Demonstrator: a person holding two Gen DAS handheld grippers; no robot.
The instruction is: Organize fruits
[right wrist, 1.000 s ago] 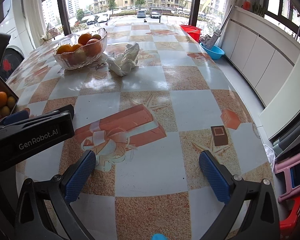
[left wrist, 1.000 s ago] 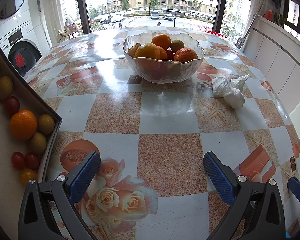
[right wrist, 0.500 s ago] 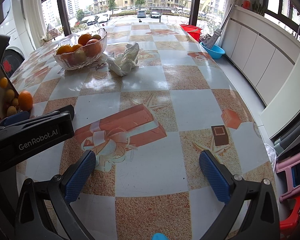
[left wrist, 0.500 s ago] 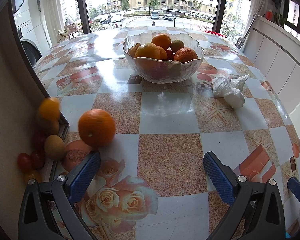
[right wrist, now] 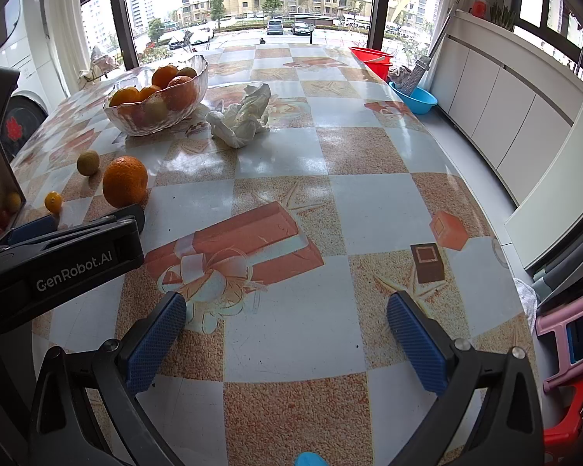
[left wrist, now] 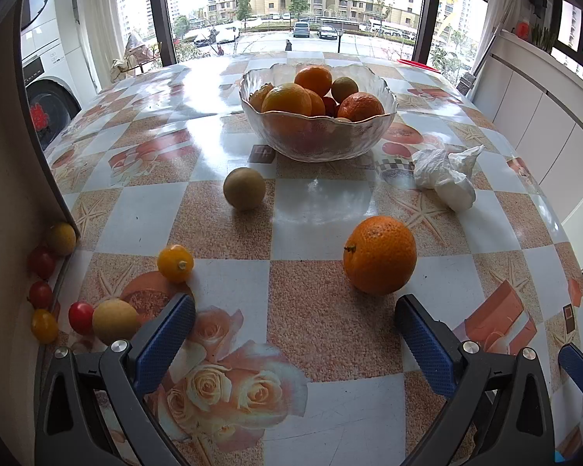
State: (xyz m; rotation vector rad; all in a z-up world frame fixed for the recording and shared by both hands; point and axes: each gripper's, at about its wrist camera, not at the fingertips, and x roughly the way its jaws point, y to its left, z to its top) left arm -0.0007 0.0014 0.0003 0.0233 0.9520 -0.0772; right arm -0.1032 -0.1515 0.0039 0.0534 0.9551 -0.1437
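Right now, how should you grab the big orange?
Grip the big orange across its round middle, coming straight ahead with the open left hand-held gripper. Its stem points sideways, the sides are clear, and it sits just beyond the fingertips.

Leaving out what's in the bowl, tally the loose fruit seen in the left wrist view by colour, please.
Large orange: 1
Red tomatoes: 3
Small yellow-orange fruits: 2
Yellow-green fruits: 3
Total: 9
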